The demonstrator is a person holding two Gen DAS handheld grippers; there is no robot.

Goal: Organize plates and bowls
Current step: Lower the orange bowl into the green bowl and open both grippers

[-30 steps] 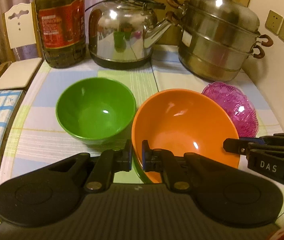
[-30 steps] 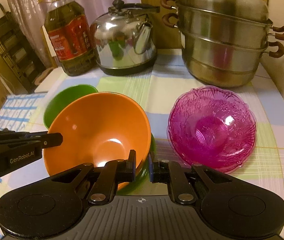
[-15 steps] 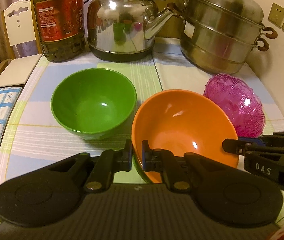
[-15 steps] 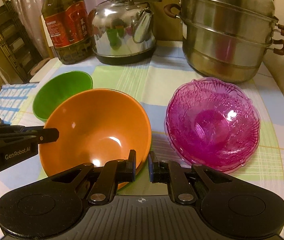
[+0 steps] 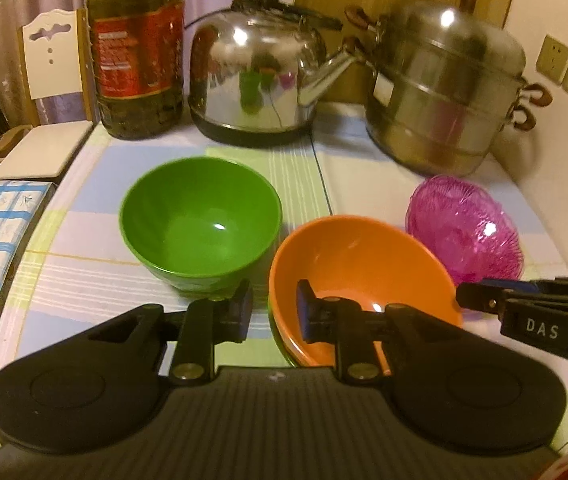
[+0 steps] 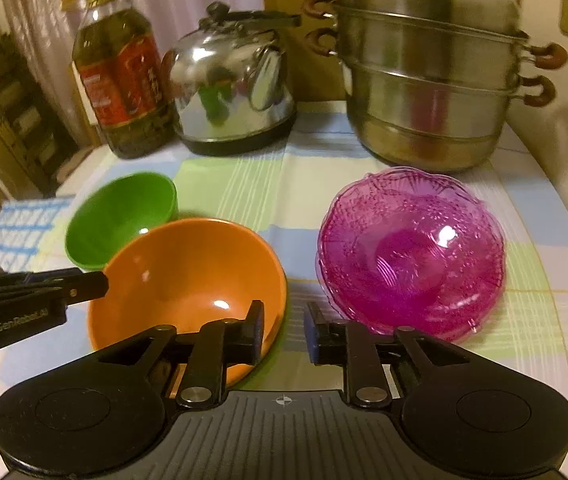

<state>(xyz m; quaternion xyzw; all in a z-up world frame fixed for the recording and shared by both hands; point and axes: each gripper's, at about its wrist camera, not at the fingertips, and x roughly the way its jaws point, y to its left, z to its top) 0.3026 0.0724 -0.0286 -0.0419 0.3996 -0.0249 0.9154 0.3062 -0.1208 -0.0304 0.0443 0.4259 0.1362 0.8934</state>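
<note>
The smooth orange plastic bowl sits on the checked-cloth tabletop atop something green — just beside the glossy green plastic bowl and near the ribbed pink glass dish. Light, stiff and slick, it is best pinched at the thin rim. The left hand-held gripper and right hand-held gripper have just been opening — slightly parted, each straddling the orange rim without pressing it.

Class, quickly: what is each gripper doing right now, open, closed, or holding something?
Left gripper: open, jaws just widened around the orange bowl rim.
Right gripper: open, jaws just widened, holding nothing.
</note>
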